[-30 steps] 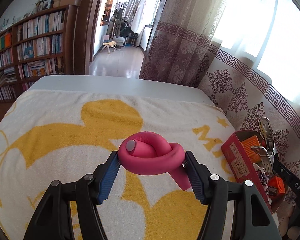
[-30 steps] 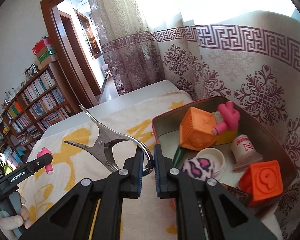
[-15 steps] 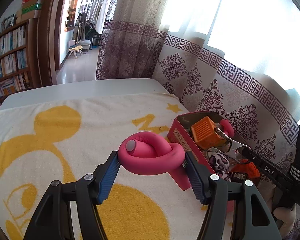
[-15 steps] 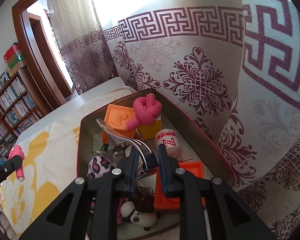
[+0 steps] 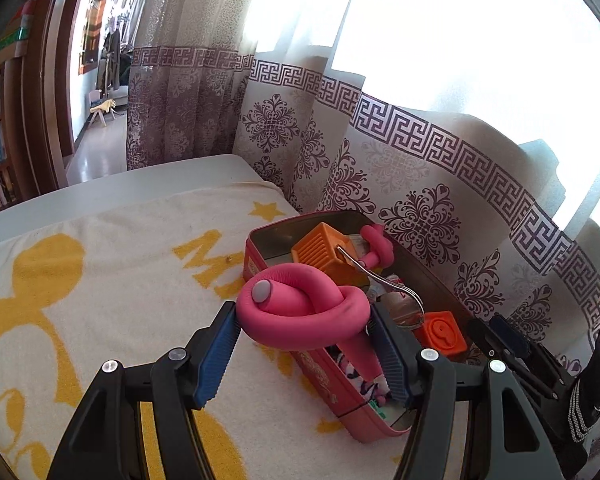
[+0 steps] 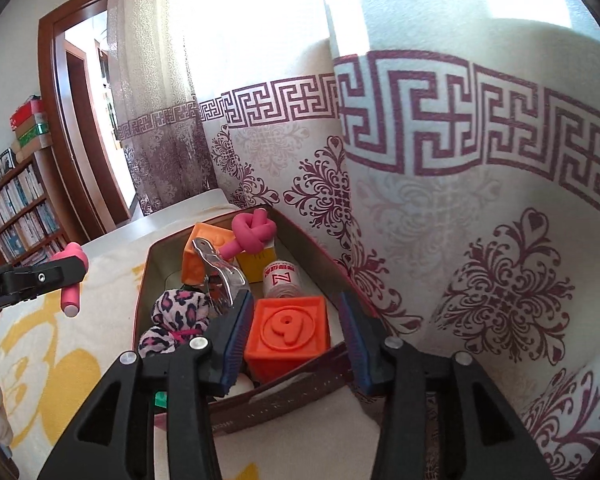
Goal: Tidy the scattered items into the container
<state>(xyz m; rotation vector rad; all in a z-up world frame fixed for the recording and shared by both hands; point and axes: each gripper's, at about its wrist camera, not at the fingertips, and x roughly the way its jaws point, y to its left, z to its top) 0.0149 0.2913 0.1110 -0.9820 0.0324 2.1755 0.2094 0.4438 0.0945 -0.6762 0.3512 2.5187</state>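
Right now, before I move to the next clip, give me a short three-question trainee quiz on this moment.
1. True or false: the left hand-held gripper grips the knotted pink foam roller.
2. Which number is moulded on the orange cube nearest the right hand-held gripper? A) 6 B) 9 C) 2
3. Fill in: the metal clamp lies ____ the red tin.

Key: 1 true. 2 B. 3 inside; the right hand-held gripper's jaws are opening, with nothing pressed between them.
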